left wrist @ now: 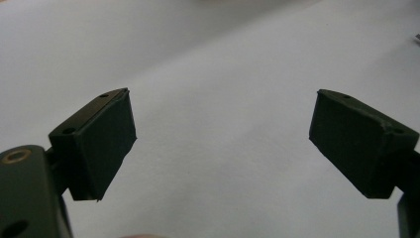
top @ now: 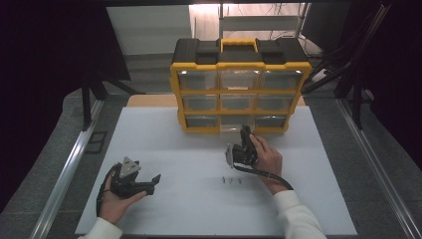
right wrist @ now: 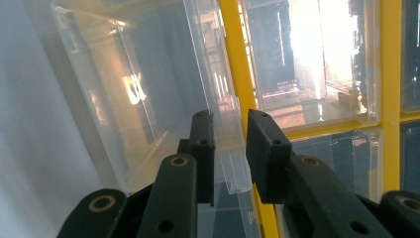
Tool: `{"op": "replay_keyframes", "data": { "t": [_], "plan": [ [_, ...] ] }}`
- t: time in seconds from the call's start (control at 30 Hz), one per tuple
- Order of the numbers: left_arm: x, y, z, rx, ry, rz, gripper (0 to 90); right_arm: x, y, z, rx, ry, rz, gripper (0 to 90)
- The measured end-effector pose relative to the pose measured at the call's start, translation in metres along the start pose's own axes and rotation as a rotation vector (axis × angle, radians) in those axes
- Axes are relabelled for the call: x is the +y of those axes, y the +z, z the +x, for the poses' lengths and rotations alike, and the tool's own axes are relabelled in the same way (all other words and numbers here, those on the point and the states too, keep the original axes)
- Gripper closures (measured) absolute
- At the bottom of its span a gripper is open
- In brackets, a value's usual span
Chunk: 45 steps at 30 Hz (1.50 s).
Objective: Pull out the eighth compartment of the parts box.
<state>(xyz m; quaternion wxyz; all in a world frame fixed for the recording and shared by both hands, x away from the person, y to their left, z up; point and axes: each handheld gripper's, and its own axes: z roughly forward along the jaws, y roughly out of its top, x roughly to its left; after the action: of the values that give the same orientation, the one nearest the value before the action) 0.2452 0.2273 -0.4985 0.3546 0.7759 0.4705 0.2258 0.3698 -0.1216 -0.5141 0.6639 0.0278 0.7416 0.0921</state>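
We had the yellow and black drawer cabinet (top: 241, 89) standing upright at the far side of the white table (top: 164, 149), with its nine clear drawers facing us. Our right gripper (top: 245, 133) was up against the bottom row, at the middle drawer (right wrist: 148, 114), and in the right gripper view its jaws stood close on either side of the clear pull tab (right wrist: 233, 168) at that drawer's front. The pads looked to be pinching the tab, so we judged the gripper clenched on it, though the clear plastic made the contact hard to read with certainty. In that same view the drawer appeared drawn partway out of its yellow frame, its side wall showing at an angle; we could not tell whether anything lay inside it. Our left gripper (top: 149, 185) rested low over the near left part of the table, well apart from the cabinet, and the left gripper view showed its pads (left wrist: 99, 144) spread wide with nothing but bare table between them, so it was released. A few small screws (top: 232, 180) lay on the table near our right wrist, untouched. By our reckoning the work was at an early stage: the drawer was gripped and partly out, while finishing the pull and dealing with the small parts remained.
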Motion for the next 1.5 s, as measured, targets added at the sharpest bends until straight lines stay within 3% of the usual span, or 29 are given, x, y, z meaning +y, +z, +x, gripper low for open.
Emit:
{"op": "replay_keyframes", "data": {
  "t": [1.5],
  "plan": [
    [0.001,-0.001,-0.001,0.001,0.002,-0.003,11.1,0.000,-0.015,0.004,0.003,-0.018,-0.009,73.4]
  ]
}}
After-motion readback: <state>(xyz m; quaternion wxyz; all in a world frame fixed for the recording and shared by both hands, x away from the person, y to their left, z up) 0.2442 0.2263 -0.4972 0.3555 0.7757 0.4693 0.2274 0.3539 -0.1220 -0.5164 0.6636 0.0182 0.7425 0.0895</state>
